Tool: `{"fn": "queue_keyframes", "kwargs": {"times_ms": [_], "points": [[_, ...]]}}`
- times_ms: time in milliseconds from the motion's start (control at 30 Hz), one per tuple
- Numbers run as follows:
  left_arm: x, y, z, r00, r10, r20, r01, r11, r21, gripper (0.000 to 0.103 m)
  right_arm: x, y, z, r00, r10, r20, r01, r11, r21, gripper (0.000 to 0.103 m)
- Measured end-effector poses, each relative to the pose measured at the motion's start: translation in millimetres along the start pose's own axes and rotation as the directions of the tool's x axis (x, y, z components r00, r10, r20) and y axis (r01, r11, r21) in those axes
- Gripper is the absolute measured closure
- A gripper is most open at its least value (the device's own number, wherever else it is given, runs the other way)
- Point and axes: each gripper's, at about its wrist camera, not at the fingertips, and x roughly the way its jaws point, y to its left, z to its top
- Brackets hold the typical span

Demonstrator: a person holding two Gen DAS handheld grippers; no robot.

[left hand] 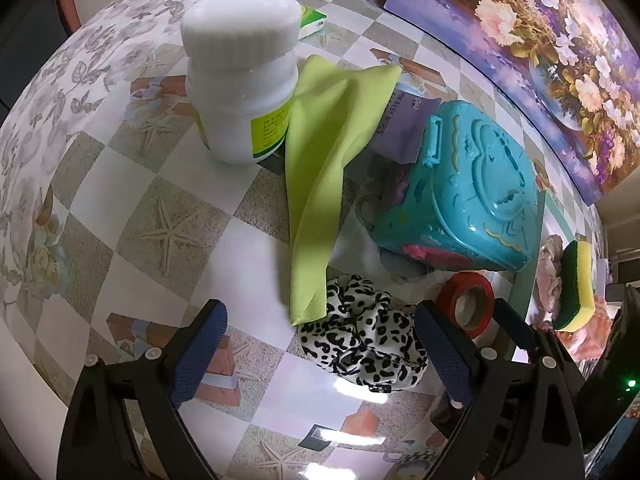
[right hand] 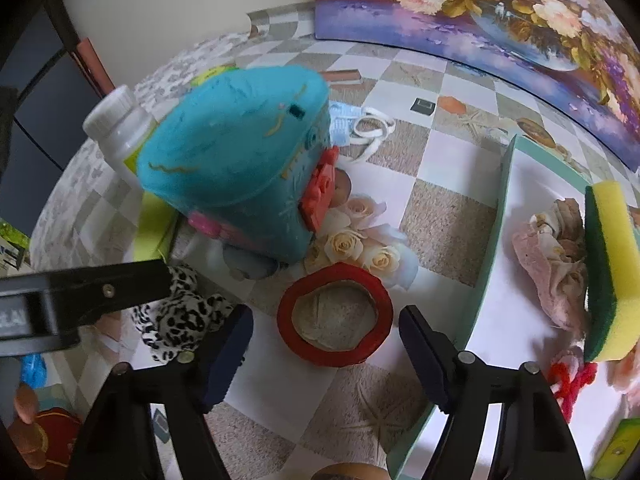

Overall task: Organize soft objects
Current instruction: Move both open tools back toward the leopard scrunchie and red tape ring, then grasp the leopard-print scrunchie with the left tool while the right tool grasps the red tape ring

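the left gripper (left hand: 320, 356) hangs steeply over the table (left hand: 132, 200), its jaws spread wide and clasping nothing; the leopard-print scrunchie (left hand: 360, 344) lies on the table between its two blue-padded fingers (left hand: 200, 354), closer to the right one, with no pad pressing on it. a lime green cloth (left hand: 324, 168) drapes down from beside a white plastic bottle (left hand: 240, 80) with a ribbed cap, and its lower corner lies just over the top edge of the scrunchie. to the right of the cloth stands a turquoise toy case (left hand: 468, 188) with pink clasps, resting partly on a purple packet (left hand: 404, 128).

the right gripper (right hand: 326, 354) also points down at the table, released and holding nothing. a red tape roll (right hand: 336, 314) lies flat on the table just beyond its fingertips, roughly in line with the gap between them (whether a pad brushes the roll cannot be told). the scrunchie (right hand: 176, 320) shows at the left of this view, partly under the black arm of the left gripper.

at the right sits a pale green tray (right hand: 490, 236). in it are a yellow and green sponge (right hand: 608, 272) standing on its edge, a crumpled pinkish cloth (right hand: 556, 264) beside it, and a bit of red yarn (right hand: 572, 384) nearer the camera. a floral painting (right hand: 500, 4) leans at the back of the table.
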Motion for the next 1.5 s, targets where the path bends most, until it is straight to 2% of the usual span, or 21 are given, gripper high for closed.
{"fn": "queue_keyframes", "kwargs": {"times_ms": [133,333,367,600,733,900,1267,1333,1400,1500], "points": [[3.5,0.4,-0.1,1.000,0.008,-0.004,-0.008,1.000,-0.008,0.008,2.9,5.0,-1.2,0.999,-0.045,-0.004,0.045,0.998,-0.040,0.027],[7.1,2.2,-2.4,1.000,0.012,-0.013,-0.013,0.999,-0.031,0.008,3.2,7.1,-4.3,0.995,-0.100,0.002,0.100,0.993,-0.065,0.038],[7.9,2.0,-3.1,1.000,0.015,-0.016,-0.015,0.999,-0.033,0.008,2.8,7.0,-4.5,0.995,-0.097,0.004,0.097,0.993,-0.067,0.042],[5.2,0.8,-12.6,1.000,0.017,-0.012,-0.018,0.998,-0.065,0.008,-1.3,8.5,-7.4,0.997,-0.074,-0.007,0.073,0.995,-0.072,0.042],[8.5,-6.5,-20.2,0.999,0.031,-0.015,-0.032,0.998,-0.059,0.008,-6.3,8.0,-12.3,0.998,-0.069,-0.014,0.068,0.995,-0.070,0.042],[13.8,-18.6,-29.0,0.996,0.082,-0.022,-0.082,0.997,-0.011,0.009,-17.4,6.0,-16.3,0.999,-0.050,-0.002,0.050,0.997,-0.061,0.042],[22.0,-30.2,-49.0,0.996,0.071,-0.052,-0.072,0.997,-0.005,0.010,-37.3,-1.2,-23.3,0.999,-0.035,0.018,0.035,0.999,-0.028,0.042],[22.4,-31.3,-52.0,0.997,0.056,-0.053,-0.056,0.998,-0.005,0.020,-42.5,-2.5,-25.2,0.999,-0.030,0.025,0.030,0.999,-0.019,0.042],[23.0,-32.3,-54.6,0.998,0.021,-0.060,-0.022,1.000,-0.014,0.026,-47.4,-3.4,-27.3,0.999,-0.028,0.031,0.029,1.000,-0.013,0.042],[24.5,-36.0,-60.5,0.998,0.010,-0.063,-0.010,1.000,-0.001,0.033,-52.4,-5.5,-30.0,0.999,-0.024,0.035,0.024,1.000,-0.004,0.042]]}}
